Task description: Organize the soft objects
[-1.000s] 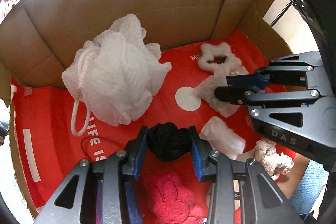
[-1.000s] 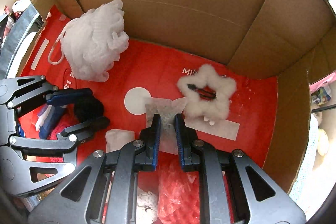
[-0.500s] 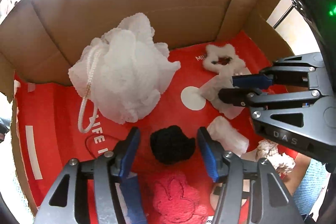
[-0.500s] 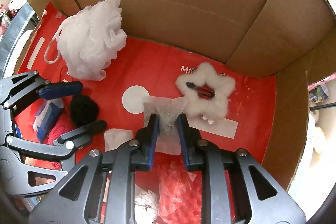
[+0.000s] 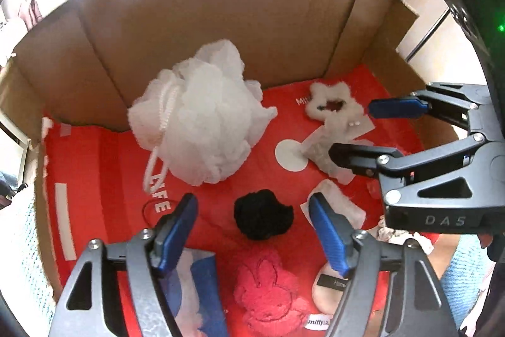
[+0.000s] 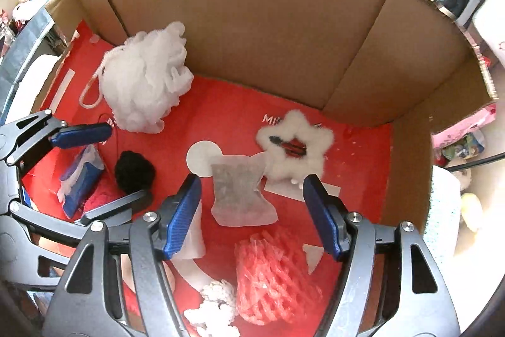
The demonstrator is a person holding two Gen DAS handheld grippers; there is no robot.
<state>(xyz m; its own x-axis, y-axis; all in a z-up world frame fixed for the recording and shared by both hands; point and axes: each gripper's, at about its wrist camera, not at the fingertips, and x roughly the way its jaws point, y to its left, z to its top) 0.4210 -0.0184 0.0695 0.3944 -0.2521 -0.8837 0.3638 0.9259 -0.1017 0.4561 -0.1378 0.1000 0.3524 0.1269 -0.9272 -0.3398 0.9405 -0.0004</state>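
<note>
The black pompom [image 5: 263, 214] lay on the red floor of the cardboard box [image 5: 221, 21], between the spread blue pads of my left tongs [image 5: 252, 229], touching neither. The gauzy sachet [image 6: 241, 195] lay flat left of the white fluffy star [image 6: 295, 146], my right tongs [image 6: 251, 209] gaping above it, gripping nothing. I judged both pieces placed; the thing to do well was lift straight up so no pad snagged fluff or gauze. Readable writing: "DAS" on the right tongs' body, "LIFE" on the box floor beside the white bath pouf [image 5: 202, 119].
</note>
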